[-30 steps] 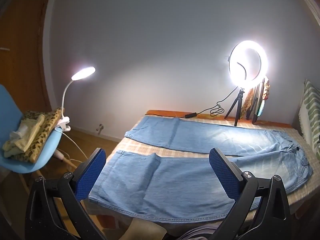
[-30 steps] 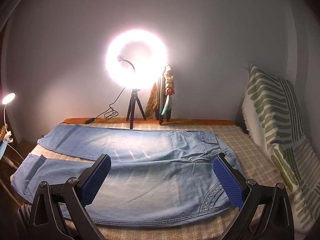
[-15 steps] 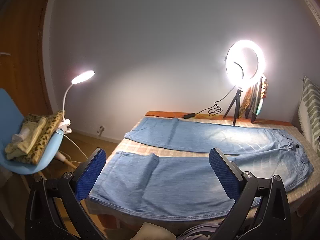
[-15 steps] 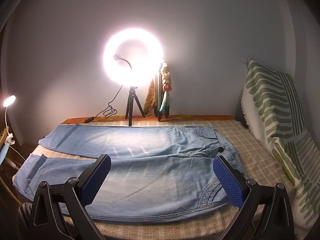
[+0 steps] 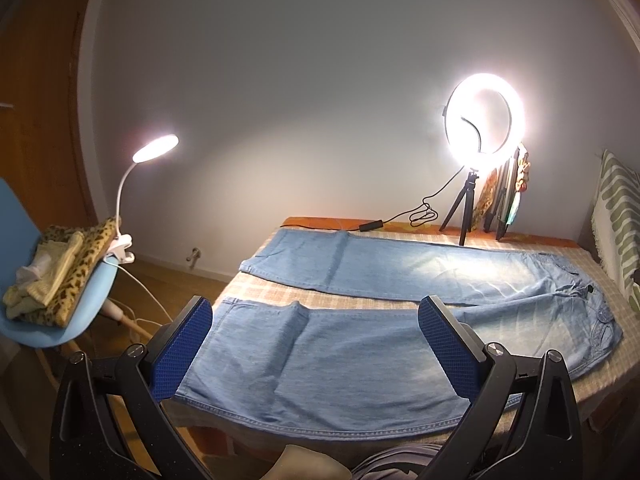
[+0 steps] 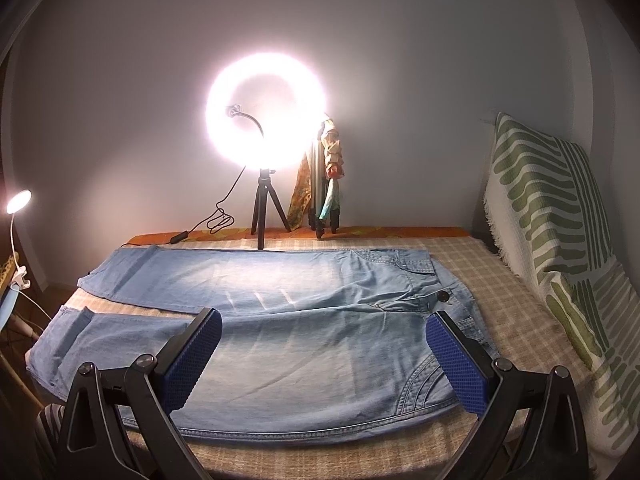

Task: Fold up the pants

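Light blue denim pants (image 5: 360,344) lie flat on a checked bed cover (image 5: 272,292), legs spread apart, leg ends at the left, waist with a dark button at the right. They also show in the right wrist view (image 6: 304,344). My left gripper (image 5: 316,344) is open and empty, held above the near leg's hem end. My right gripper (image 6: 324,356) is open and empty, held above the near hip and seat part. Neither gripper touches the cloth.
A lit ring light on a tripod (image 5: 466,216) stands at the bed's far edge with its cable (image 5: 420,214). A green striped cushion (image 6: 560,248) leans at the right. A blue chair with folded clothes (image 5: 48,280) and a clip lamp (image 5: 154,148) stand left of the bed.
Both grippers have drifted slightly back and up from the bed, so the pants sit a little lower and smaller in view. Jaws stay open.
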Tool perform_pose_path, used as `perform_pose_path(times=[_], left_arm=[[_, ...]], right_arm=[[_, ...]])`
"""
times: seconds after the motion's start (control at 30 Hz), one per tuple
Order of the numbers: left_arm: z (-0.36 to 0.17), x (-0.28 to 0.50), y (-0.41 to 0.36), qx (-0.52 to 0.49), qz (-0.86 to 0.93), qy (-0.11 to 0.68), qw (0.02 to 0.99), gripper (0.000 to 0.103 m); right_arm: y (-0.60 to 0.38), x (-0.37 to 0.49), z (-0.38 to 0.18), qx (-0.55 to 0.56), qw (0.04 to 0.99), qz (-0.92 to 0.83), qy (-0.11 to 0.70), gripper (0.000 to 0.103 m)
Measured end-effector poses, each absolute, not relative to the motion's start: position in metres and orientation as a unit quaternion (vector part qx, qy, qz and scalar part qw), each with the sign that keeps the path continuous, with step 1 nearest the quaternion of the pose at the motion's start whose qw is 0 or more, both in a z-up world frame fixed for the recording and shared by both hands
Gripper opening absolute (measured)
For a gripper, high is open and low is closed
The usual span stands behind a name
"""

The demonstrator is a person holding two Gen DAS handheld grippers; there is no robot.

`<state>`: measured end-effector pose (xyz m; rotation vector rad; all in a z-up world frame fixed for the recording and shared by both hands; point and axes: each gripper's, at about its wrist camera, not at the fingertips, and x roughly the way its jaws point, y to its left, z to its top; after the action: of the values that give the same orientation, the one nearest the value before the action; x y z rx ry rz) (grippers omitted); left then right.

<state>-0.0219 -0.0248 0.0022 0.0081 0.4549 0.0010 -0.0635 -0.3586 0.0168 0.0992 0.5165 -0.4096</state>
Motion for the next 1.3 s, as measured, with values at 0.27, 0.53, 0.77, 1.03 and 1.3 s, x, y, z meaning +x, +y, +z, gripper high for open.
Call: perform_pose_path(times=[0.27,0.53,0.77,1.03,1.3], left_arm=[[0.001,-0.018,-0.028,0.007,-0.001,0.23,0.973,0.103],[0.0,-0.014,-0.031,0.01,-0.007,0.234,0.972,0.103],[-0.001,-0.014,-0.032,0.011,-0.007,0.234,0.972,0.103],[-0.001,-0.013,-0.033,0.01,-0.007,0.235,0.972,0.103],[-0.003,-0.011,-0.034,0.012,-0.008,0.237,0.972,0.103]], right_arm=[[-0.36,-0.062,0.014,0.051,0.945,-0.197,0.255,0.103],[-0.362,-0.059,0.009,0.051,0.945,-0.193,0.26,0.103],[-0.361,-0.059,0.008,0.053,0.945,-0.191,0.261,0.103],[-0.361,-0.056,0.005,0.053,0.944,-0.188,0.266,0.103],[-0.36,-0.053,0.002,0.053,0.944,-0.185,0.267,0.103]])
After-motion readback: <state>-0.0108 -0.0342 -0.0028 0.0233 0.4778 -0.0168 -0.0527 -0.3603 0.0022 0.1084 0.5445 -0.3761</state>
